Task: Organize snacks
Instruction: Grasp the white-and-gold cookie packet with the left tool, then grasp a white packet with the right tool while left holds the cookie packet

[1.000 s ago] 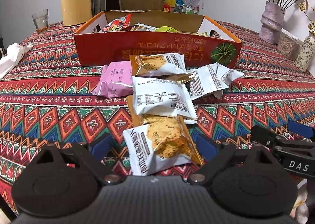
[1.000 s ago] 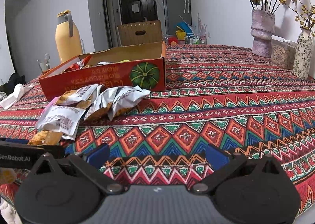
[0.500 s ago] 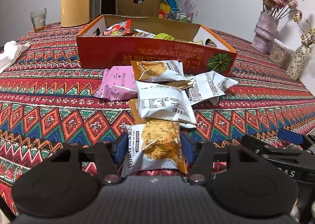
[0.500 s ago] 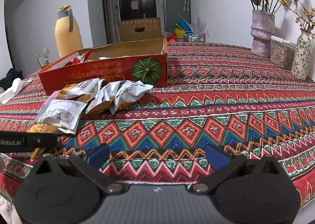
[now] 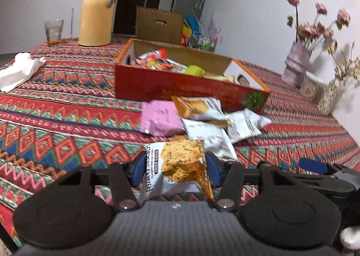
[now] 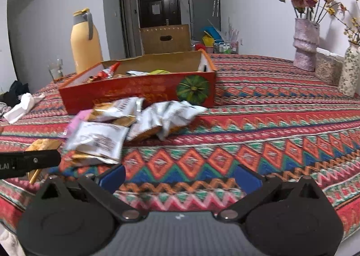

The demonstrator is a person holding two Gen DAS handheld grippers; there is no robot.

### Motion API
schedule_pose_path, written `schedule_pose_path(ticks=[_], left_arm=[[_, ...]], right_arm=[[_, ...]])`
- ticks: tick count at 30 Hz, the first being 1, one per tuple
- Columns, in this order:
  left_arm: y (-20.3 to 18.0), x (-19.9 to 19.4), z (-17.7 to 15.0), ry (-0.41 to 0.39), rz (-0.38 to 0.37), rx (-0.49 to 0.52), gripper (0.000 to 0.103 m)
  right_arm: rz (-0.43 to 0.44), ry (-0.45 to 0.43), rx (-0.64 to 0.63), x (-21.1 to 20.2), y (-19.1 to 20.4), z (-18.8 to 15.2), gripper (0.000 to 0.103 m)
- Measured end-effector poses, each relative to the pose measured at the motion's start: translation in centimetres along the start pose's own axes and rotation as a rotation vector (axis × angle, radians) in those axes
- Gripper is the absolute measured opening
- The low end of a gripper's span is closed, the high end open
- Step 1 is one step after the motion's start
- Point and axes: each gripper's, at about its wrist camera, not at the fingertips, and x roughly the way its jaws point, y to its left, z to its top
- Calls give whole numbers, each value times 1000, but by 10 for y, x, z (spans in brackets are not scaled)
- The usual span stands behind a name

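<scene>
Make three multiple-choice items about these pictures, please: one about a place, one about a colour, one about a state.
1. Where does the tall yellow jug stand?
A. inside the red cardboard box
B. on the table behind the red cardboard box
C. on the floor

2. What colour is the flat packet lying left in the loose pile before the box?
A. pink
B. blue
C. black

3. What is the state of the left gripper?
A. open and empty
B. shut on the white and orange biscuit packet
C. shut on a glass

Answers: 1 B, the jug rises beyond the box's far corner; 2 A, pink wrapper; 3 B, both blue pads press the packet's sides, jaws having just closed.
</scene>
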Motion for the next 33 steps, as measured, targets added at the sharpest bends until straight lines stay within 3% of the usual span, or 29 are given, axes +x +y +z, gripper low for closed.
schedule_pose_path(ticks=[18,29,32,33], left_arm=[[65,0,14,-70,15,-91,51],[81,12,21,-61,36,-113,51],[81,16,21,-53,41,-115,51],[79,17,21,-49,42,-114,51]], right_arm=[[64,-16,-57,36,80,36,103],[65,58,-9,70,81,38,103],[74,67,-9,74,81,36,94],[75,71,-13,75,82,36,85]])
